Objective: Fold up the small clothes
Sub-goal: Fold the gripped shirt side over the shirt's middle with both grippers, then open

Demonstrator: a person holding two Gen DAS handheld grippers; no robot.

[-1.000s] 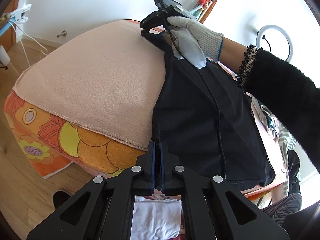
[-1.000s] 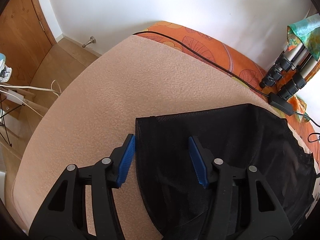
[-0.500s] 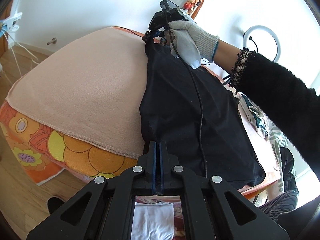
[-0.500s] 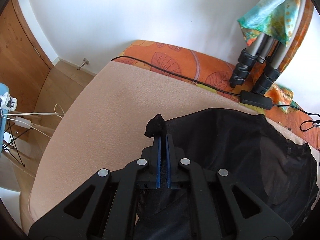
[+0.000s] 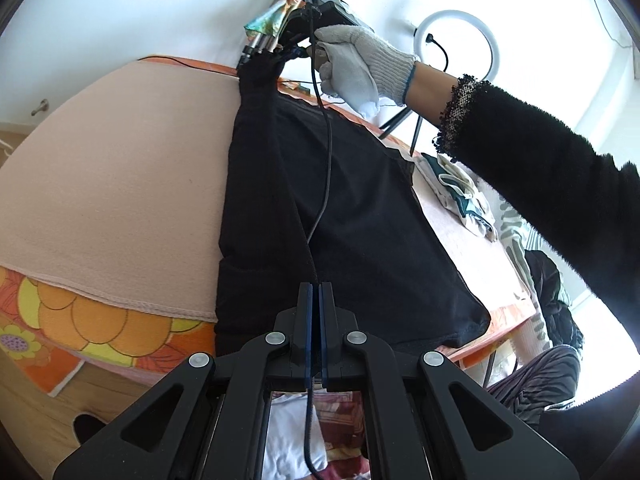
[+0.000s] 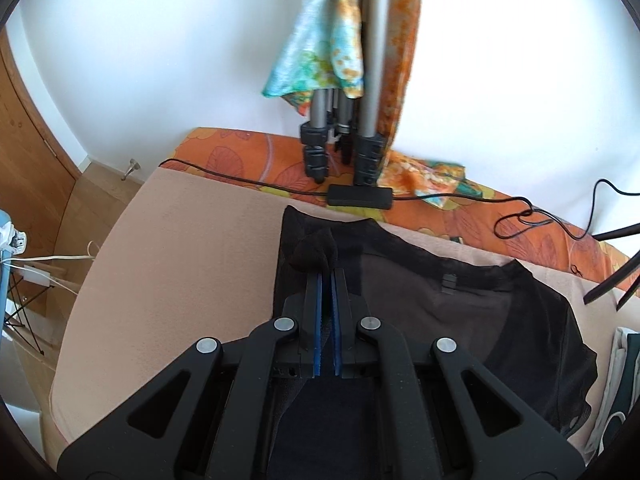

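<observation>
A: Black garment (image 5: pixel 332 216) – position?

B: Spread over the peach blanket (image 5: pixel 112 184) on the bed, stretched between both grippers. Far corner bunched at the tips of the right gripper (image 6: pixel 327 276); near edge under the left gripper (image 5: pixel 314 292).

A: Fingers (image 6: pixel 318 320) on the right?

B: Pressed together on the fabric, a wad of black cloth sticking out past the tips. Gloved right hand (image 5: pixel 356 64) holds the tool, raised above the bed.

A: Left?

B: Closed tight, blue pads nearly touching. A black cable (image 5: pixel 326 152) runs down between them; I cannot tell whether cloth is pinched there.

A: Change from a second ago?

B: The right fingers stood wide over the flat corner; now they are clamped and the corner is lifted. The tripod legs (image 6: pixel 340 140) sit closer in the right view.
</observation>
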